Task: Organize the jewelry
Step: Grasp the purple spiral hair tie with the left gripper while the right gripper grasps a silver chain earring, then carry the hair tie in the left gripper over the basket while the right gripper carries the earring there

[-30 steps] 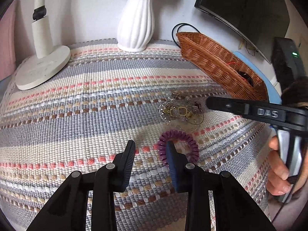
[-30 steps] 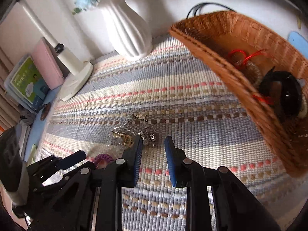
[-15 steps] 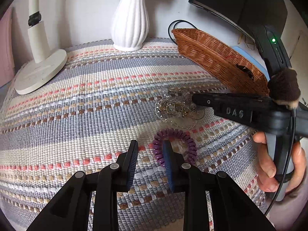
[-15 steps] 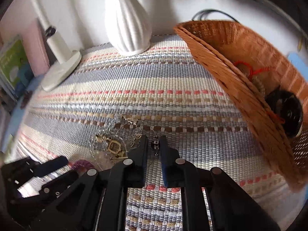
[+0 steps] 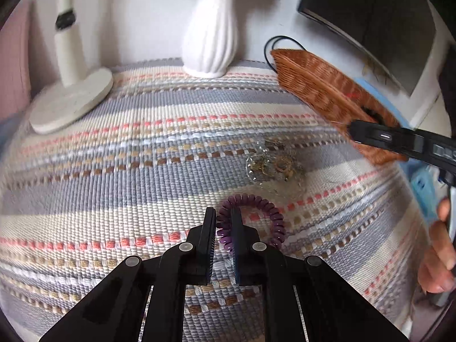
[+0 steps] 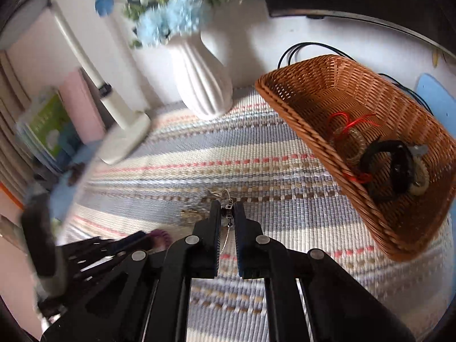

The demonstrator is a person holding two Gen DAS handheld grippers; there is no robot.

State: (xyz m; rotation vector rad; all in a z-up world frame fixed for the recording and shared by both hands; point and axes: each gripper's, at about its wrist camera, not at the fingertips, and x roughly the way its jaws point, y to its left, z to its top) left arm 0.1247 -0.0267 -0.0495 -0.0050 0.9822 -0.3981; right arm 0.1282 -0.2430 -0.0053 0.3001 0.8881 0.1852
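- The thin chain [image 6: 227, 213] hangs pinched between the right gripper's [image 6: 227, 209] nearly closed jaws, lifted off the jewelry tangle [image 5: 272, 166]; its tail trails down toward the camera.
- The wicker basket [image 6: 302, 131] lies ahead and to the right of that tool, its long axis running away to the right; the right hand looks the nearer one.
- The left gripper [image 5: 223, 219] clamps the near side of the purple coil bracelet [image 5: 256, 219], which lies on the cloth.
- The striped woven cloth [image 5: 142, 171] is underneath; a white vase [image 5: 212, 40] and lamp base [image 5: 71, 97] are beyond.
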